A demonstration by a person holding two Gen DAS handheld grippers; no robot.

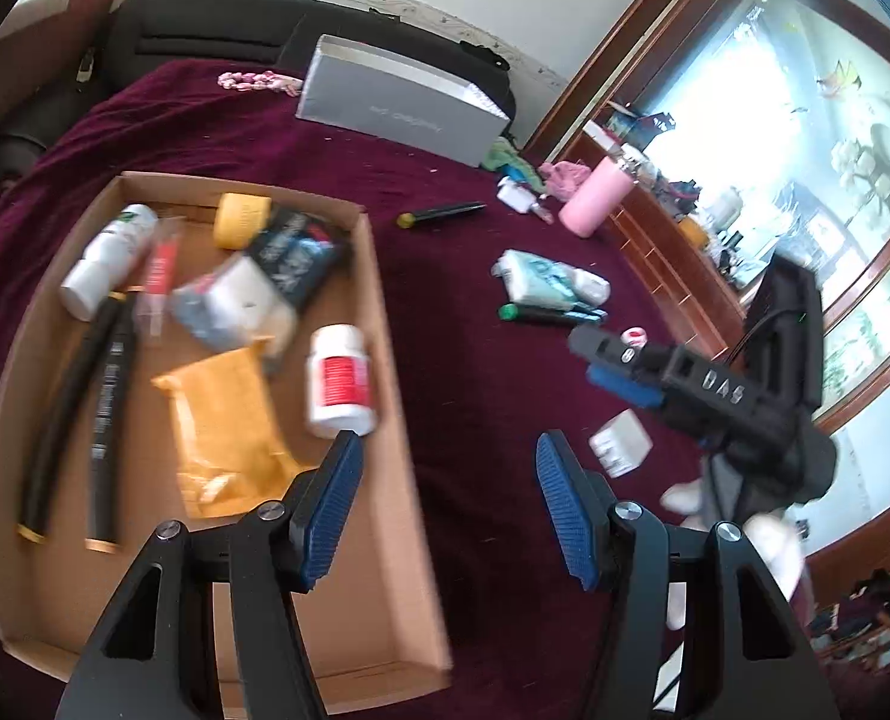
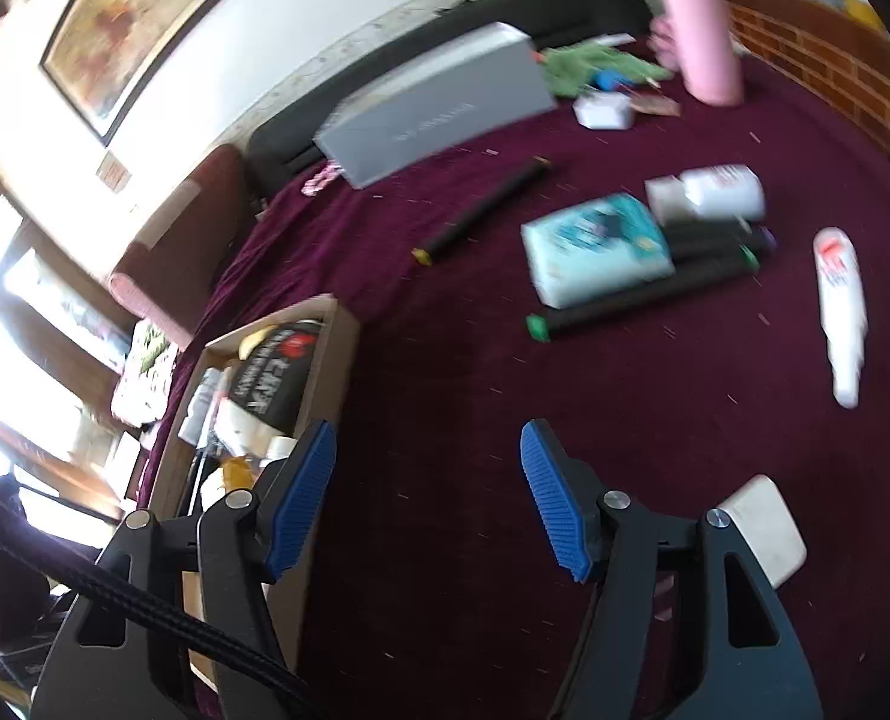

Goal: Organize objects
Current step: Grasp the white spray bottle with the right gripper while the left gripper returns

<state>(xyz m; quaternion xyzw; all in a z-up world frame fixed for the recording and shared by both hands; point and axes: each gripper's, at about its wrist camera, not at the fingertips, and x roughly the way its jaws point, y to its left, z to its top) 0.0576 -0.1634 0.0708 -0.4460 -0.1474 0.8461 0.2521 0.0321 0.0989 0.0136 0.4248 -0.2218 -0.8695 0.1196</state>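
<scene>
A shallow cardboard box [image 1: 384,324] lies on the maroon cloth at the left. It holds a white pill bottle with a red label [image 1: 339,381], a yellow pouch [image 1: 222,426], two black tubes [image 1: 105,420] and several other items. My left gripper [image 1: 448,507] is open and empty above the box's right wall. My right gripper [image 2: 426,501] is open and empty over bare cloth, right of the box [image 2: 330,360]; it also shows in the left wrist view [image 1: 613,360]. A teal tissue pack [image 2: 598,249], black markers [image 2: 643,294], a white bottle [image 2: 718,192] and a white tube [image 2: 841,312] lie loose on the cloth.
A grey carton [image 1: 402,102] and a pink bottle [image 1: 595,195] stand at the back. A black marker [image 1: 441,214] lies alone mid-cloth. A white charger [image 1: 622,441] lies near my right gripper. A wooden shelf unit [image 1: 673,252] borders the right side.
</scene>
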